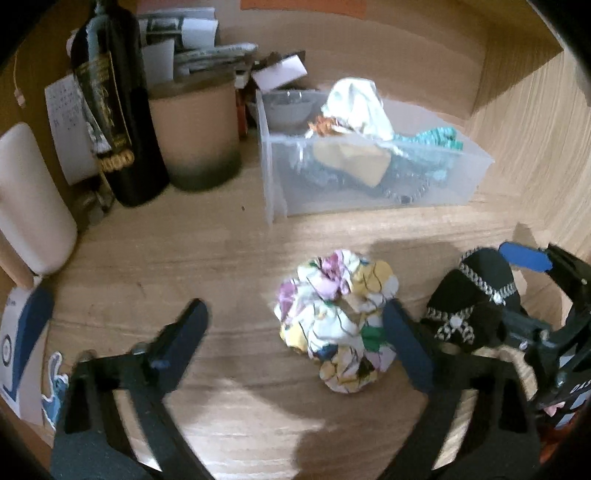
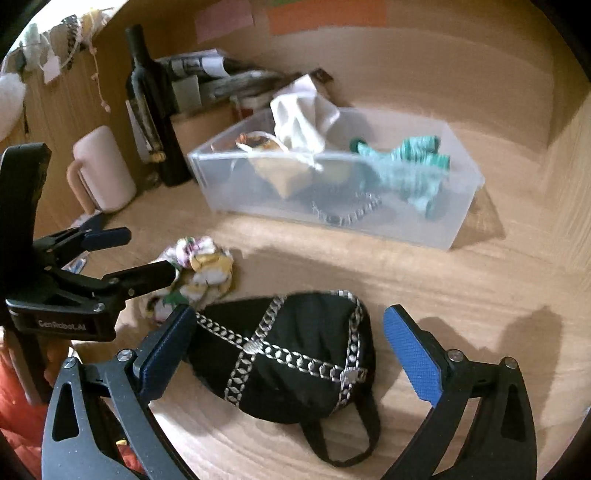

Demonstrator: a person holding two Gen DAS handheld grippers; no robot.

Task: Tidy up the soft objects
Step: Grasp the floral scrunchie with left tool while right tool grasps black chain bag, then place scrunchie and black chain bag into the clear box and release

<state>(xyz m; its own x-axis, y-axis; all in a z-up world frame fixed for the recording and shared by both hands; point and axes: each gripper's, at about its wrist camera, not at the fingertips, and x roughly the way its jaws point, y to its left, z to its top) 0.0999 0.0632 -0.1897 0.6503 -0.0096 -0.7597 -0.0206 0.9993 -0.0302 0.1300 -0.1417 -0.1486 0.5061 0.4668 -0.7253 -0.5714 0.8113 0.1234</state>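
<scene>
A floral scrunchie lies on the wooden desk; my left gripper is open, its right finger touching the scrunchie's right side. The scrunchie also shows in the right wrist view. A black face mask with silver chain trim lies on the desk between the open fingers of my right gripper, not gripped. The mask shows at right in the left wrist view. A clear plastic bin behind holds a white cloth, teal socks and other soft items.
A dark bottle, a pink-and-green jar, a pink mug and stacked papers stand at the back left. Wooden walls close in the desk at the back and right. The left gripper shows in the right view.
</scene>
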